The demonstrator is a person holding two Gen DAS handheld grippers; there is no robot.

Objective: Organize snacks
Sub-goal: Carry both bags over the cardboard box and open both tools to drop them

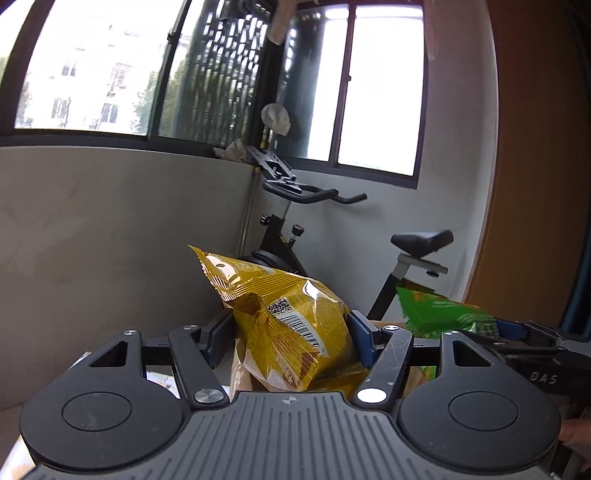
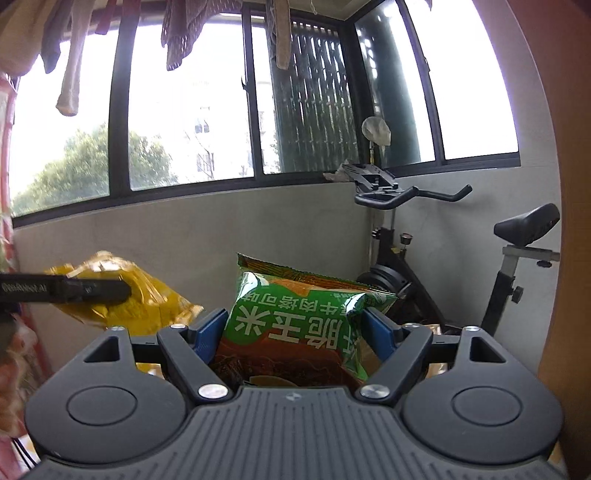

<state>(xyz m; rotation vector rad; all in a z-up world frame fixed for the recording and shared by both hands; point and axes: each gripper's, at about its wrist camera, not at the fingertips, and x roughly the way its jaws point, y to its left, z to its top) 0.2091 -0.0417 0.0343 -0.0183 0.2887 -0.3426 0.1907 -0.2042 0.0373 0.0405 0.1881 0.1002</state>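
Note:
A yellow snack bag (image 1: 288,325) with a barcode and QR code stands between the blue pads of my left gripper (image 1: 291,334), which is shut on it and holds it up in the air. My right gripper (image 2: 295,328) is shut on a green snack bag (image 2: 299,325) with white Chinese characters, printed side upside down. In the left wrist view the green snack bag (image 1: 443,314) and the right gripper's dark body show at the right edge. In the right wrist view the yellow snack bag (image 2: 125,299) shows at the left, behind a black finger of the left gripper.
A black exercise bike (image 1: 295,229) stands in the corner under the windows, ahead of both grippers. A grey low wall (image 2: 184,229) runs below the window frames. Clothes (image 2: 177,33) hang overhead. A brown wooden panel (image 1: 535,184) borders the right side.

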